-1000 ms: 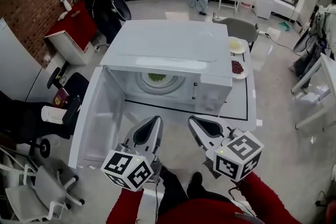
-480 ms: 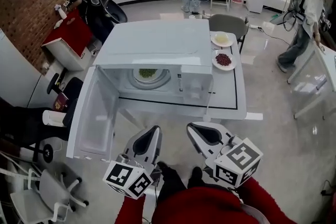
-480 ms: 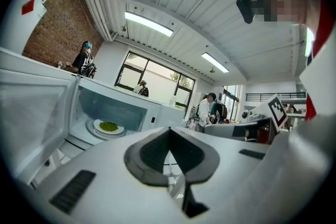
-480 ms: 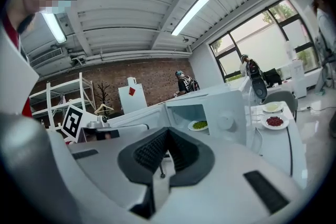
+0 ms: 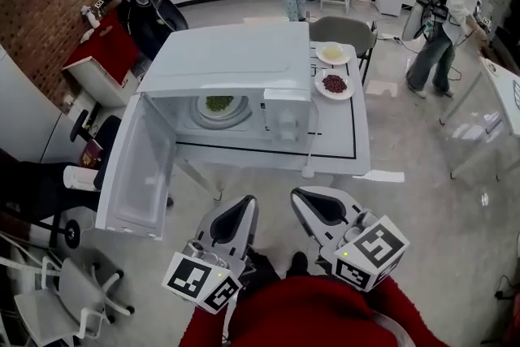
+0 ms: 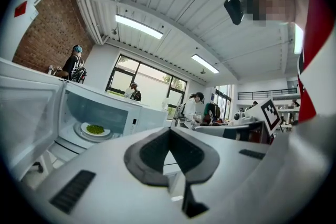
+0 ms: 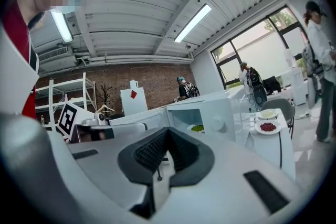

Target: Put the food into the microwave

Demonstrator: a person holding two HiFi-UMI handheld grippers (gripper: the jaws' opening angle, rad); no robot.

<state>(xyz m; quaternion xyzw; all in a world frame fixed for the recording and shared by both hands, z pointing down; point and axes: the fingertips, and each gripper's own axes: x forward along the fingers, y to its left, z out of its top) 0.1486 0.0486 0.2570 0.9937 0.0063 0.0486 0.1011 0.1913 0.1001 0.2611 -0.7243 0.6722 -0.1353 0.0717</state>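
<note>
Far left, ahead of the left tool [image 5: 246, 201] and off to its left: the door [image 5: 138, 166] of the microwave [image 5: 244, 61] is hanging wide open, reaching out past the edge of the surface [image 5: 345, 150].

We are holding the left tool well back from the surface. Its jaws are pressed together with nothing between them, and its own view is showing the pads meeting at the tip.

Straight ahead of it, deep inside the microwave, a plate of green food [image 5: 218, 104] is sitting in the middle of the floor. One dish is already in.

We are carrying the right tool [image 5: 297, 193] just beside the left one, also well short of the surface, its jaws closed on nothing.

Ahead of the right tool and off to its right, two more dishes are waiting on the surface beside the microwave. A plate of red food [image 5: 334, 84] is lying nearer the tool, and a plate of pale food [image 5: 333, 53] is just beyond it.

We are judging the task at least partly done. If the green plate is the whole of it, only the door is left to shut. If the red and pale plates are meant to go in too, both are not yet touched, and we are standing too far off to reach either.
</note>
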